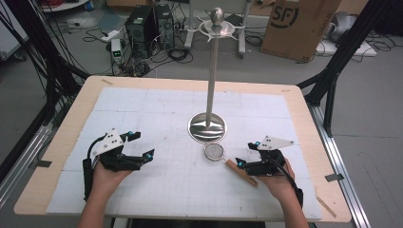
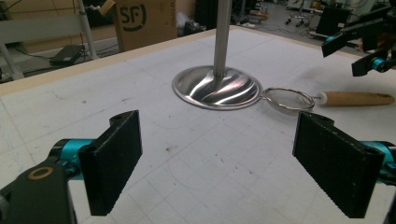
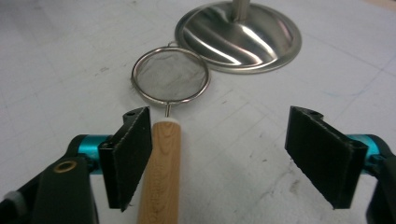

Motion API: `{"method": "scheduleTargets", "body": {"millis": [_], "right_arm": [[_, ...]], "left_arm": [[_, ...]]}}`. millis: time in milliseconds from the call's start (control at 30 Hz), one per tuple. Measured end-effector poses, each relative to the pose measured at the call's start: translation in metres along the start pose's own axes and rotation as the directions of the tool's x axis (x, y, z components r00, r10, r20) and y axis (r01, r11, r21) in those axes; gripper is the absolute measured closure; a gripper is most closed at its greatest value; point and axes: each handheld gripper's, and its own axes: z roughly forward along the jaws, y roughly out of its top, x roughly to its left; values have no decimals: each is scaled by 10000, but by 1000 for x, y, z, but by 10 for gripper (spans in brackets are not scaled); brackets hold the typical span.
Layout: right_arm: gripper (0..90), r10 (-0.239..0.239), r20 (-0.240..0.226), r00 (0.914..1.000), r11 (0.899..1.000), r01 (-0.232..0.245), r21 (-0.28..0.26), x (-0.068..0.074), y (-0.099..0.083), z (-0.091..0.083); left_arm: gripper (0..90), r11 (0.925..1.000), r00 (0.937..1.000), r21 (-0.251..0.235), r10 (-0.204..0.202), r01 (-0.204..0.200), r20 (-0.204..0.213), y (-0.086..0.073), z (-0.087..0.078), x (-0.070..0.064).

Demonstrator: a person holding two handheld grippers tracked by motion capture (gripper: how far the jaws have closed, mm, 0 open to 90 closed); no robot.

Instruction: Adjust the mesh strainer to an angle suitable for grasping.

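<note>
Nearest in high view: two hands at six o'clock, left gripper [image 1: 135,145] spread wide and empty, well apart from strainer [image 1: 215,151] touching stand base [image 1: 207,127].

Left gripper view: jaws agape on bare mat [image 2: 187,163]; roomy all round.

Right gripper view: right gripper [image 3: 219,147] wide, holding nothing, wooden handle [image 3: 161,168] against seven-o'clock jaw. Probably pre-grasp; next needs centring, then closing.

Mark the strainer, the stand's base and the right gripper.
strainer [image 3: 170,76], right gripper view, mesh bowl.
stand's base [image 2: 215,87], left gripper view, shiny dome.
right gripper [image 3: 219,161], right gripper view, gap between open jaws.
</note>
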Motion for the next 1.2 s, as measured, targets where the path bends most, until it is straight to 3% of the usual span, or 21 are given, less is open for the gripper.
{"method": "scheduleTargets", "body": {"millis": [333, 500, 733, 867, 1200], "right_arm": [[376, -266, -368, 9990, 9954, 299, 906, 9, -1, 12], [463, -234, -747, 9969, 9903, 333, 1350, 13, -2, 17], [554, -403, -884, 9953, 9787, 571, 1972, 18, -2, 23], [610, -644, -932, 9936, 9734, 831, 2134, 21, -2, 26], [674, -371, -915, 9951, 9743, 564, 2180, 20, -4, 28]], "left_arm": [[164, 10000, 10000, 58, 52, -52, 10, -1, 1, 0], [164, 9999, 10000, 83, 68, -68, 34, -1, 2, 0], [164, 10000, 10000, 58, 23, -23, -9, -1, 1, 1], [165, 10000, 10000, 33, -11, 11, -27, -2, 1, 1], [166, 10000, 10000, 67, -33, 33, -39, -2, 2, 2]]}}
